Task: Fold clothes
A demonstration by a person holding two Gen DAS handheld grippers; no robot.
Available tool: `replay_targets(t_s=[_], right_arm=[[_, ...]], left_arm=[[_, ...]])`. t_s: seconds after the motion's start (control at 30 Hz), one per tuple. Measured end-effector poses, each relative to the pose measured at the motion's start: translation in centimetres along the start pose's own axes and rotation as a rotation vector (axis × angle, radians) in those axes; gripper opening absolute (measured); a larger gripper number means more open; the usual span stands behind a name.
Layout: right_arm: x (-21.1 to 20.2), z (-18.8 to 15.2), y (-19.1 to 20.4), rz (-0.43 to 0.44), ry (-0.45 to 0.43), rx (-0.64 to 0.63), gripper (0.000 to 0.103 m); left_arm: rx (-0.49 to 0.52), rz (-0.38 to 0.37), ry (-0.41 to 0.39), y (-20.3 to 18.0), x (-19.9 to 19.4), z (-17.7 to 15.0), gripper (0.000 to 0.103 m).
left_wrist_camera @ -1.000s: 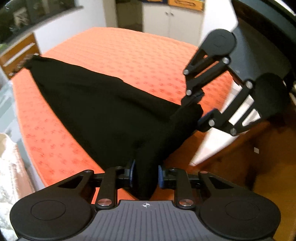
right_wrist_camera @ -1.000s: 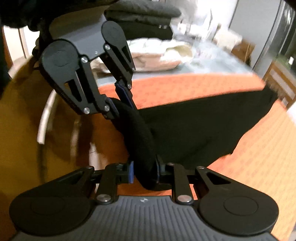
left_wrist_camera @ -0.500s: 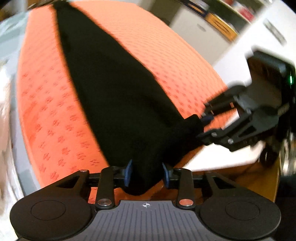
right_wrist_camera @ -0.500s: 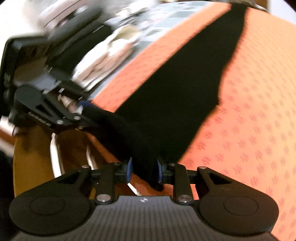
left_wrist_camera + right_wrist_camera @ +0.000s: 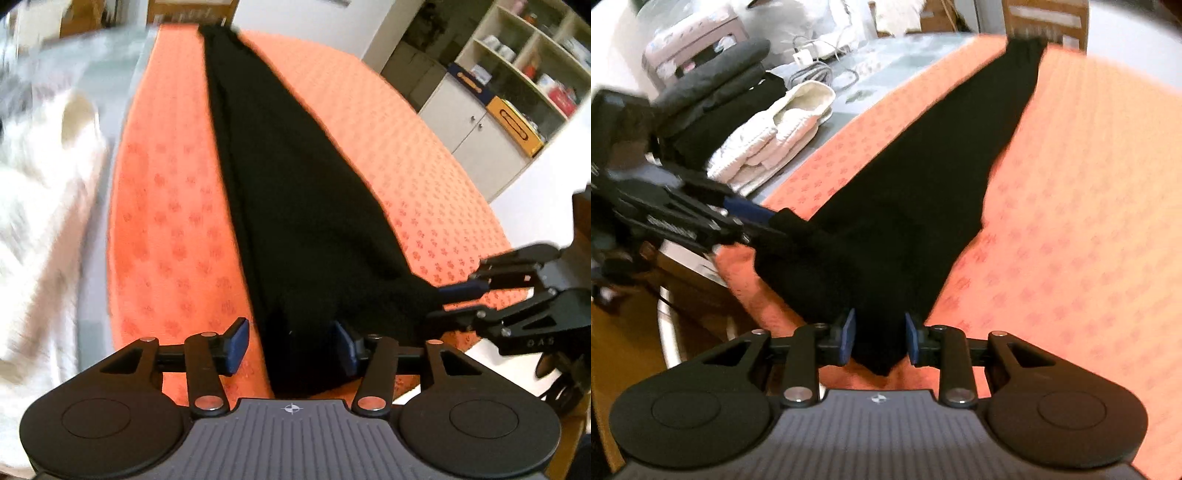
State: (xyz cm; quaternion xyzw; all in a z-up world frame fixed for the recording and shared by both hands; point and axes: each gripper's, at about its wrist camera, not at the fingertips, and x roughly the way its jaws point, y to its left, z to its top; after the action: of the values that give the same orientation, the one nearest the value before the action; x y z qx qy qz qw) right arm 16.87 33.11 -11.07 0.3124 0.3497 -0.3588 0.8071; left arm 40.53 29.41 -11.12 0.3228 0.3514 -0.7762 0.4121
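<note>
A long black garment (image 5: 295,206) lies stretched lengthwise on the orange patterned tablecloth (image 5: 170,221); it also shows in the right wrist view (image 5: 923,206). My left gripper (image 5: 291,339) stands open at the garment's near end, jaws apart, the left pad clear of the cloth. My right gripper (image 5: 879,338) is partly open around the other near corner, with the cloth lying between its pads. Each gripper shows in the other's view: the right gripper (image 5: 465,295) at the right corner, the left gripper (image 5: 753,218) at the left corner.
A white knitted garment (image 5: 775,144) and a dark folded pile (image 5: 713,92) lie on the glass table left of the cloth. The table's front edge is just under both grippers. A white cabinet with shelves (image 5: 498,103) stands at the far right.
Both grippers have lowered the garment's near end onto the tablecloth and pulled it out long. The left jaws, shut on the cloth before, have opened; the right jaws have widened.
</note>
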Motion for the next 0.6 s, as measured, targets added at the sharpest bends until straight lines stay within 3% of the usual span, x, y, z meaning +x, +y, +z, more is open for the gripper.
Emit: replay_targets(t_s=[0.07,0.17,0.3,0.47,0.6], right_arm=[[-1.1,0.2,0.9,-0.028,-0.042,-0.053,0.031],[-1.8,0.7,1.9,-0.044,-0.090,-0.104,0.022],[-0.5,1.3,2.9,-0.033,-0.068,-0.137,0.011],[2.1,1.1,3.0,-0.064,-0.019,-0.178,0.007],[1.6,1.1,3.2,-0.060,-0.019,-0.206,0.010]], left_arm=[[0.068,-0.014,-0.065,-1.2,-1.7,0.1,0.041],[0.205,0.008,-0.127,-3.2,-3.0,-0.1,0.031],[0.301,-0.019,-0.081,-4.6,-1.1,-0.6,0.017],[0.326,0.054,-0.027,-4.2,2.1,-1.4,0.017],[0.307,0.037,-0.023,-4.2,1.7,-1.0,0.022]])
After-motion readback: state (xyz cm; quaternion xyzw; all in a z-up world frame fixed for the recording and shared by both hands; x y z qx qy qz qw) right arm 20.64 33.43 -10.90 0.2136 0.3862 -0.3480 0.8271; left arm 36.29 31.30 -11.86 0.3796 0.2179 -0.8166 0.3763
